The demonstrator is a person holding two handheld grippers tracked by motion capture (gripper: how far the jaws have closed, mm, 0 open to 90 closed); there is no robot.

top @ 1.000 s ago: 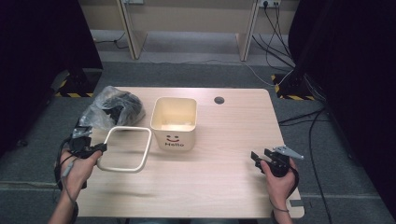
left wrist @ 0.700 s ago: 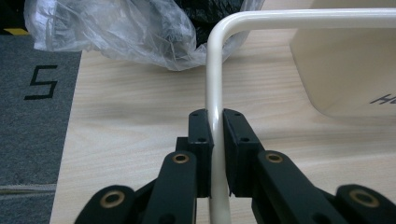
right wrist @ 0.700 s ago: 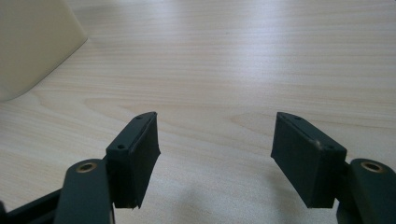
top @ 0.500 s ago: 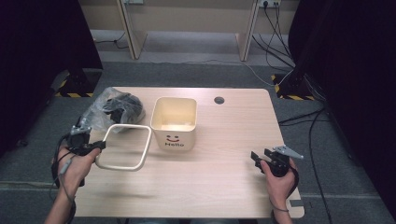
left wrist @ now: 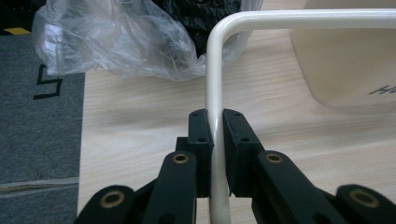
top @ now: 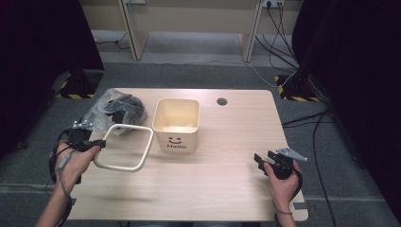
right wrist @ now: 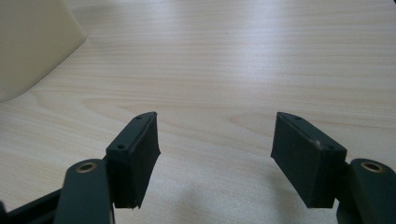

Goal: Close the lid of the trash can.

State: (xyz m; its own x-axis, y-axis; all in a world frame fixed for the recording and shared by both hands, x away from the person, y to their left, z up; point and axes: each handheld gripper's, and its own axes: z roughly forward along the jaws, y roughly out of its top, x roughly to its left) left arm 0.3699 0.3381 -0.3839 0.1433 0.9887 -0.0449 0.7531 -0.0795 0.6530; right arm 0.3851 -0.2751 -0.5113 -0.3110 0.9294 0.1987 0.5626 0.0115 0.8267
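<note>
two hand-held grippers: left hand-held gripper (top: pixel 97 143) clamps the cream frame (top: pixel 125 147) rail beside the bin (top: pixel 176 124); right hand-held gripper (top: pixel 261 161) gapes over bare table (top: pixel 227 189)

Left gripper (left wrist: pixel 215 154): black jaws w/ brass rivets, small screws, black cable. Right gripper (right wrist: pixel 215 161): same black pads, grey 3-cornered plate on top. Forearms bare.
</note>
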